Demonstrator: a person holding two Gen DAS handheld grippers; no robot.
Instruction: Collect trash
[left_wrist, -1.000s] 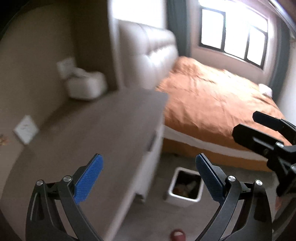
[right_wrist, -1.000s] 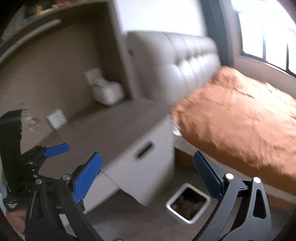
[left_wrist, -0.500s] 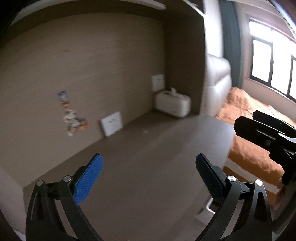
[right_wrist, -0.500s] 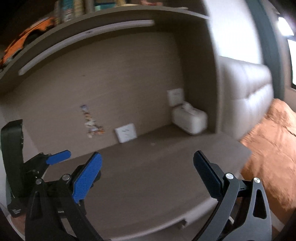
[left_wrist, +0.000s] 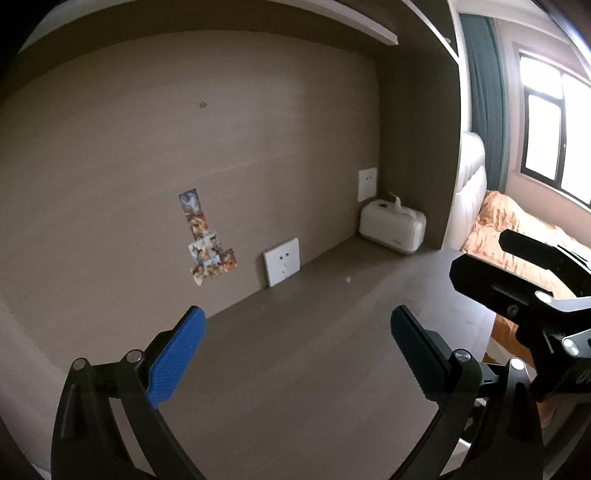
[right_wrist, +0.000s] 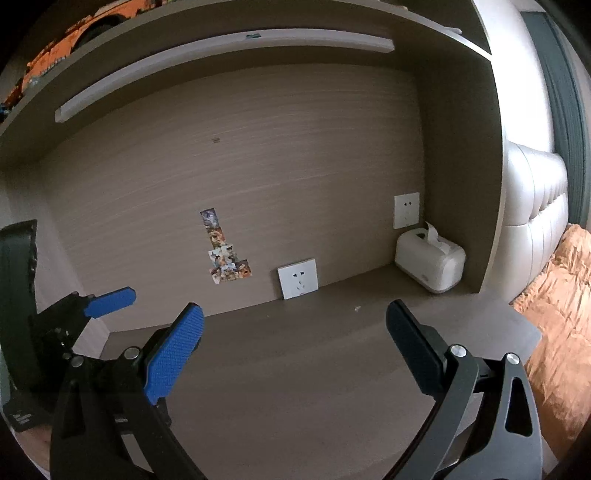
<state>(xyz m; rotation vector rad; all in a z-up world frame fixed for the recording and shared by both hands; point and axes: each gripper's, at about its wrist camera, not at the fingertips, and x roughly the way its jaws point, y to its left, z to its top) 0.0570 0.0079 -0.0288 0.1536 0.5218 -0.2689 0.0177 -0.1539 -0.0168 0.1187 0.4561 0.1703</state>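
Observation:
A tiny pale scrap (left_wrist: 348, 279) lies on the brown desk top (left_wrist: 314, 369), toward the back; it also shows in the right wrist view (right_wrist: 357, 308). My left gripper (left_wrist: 297, 349) is open and empty, held above the desk's near part. My right gripper (right_wrist: 295, 343) is open and empty too, beside it on the right. The right gripper's black body (left_wrist: 524, 295) shows at the right of the left wrist view. A blue pad of the left gripper (right_wrist: 110, 301) shows at the left of the right wrist view. No bin is in view.
A white tissue box (right_wrist: 430, 264) stands in the desk's back right corner. A white socket plate (right_wrist: 298, 278) leans on the back wall, next to stickers (right_wrist: 225, 253). A shelf (right_wrist: 221, 48) runs overhead. A bed with an orange cover (right_wrist: 557, 295) lies to the right.
Both views have swung up and left, from the floor bin and bed onto the desk and its back wall. Both grippers have stayed open.

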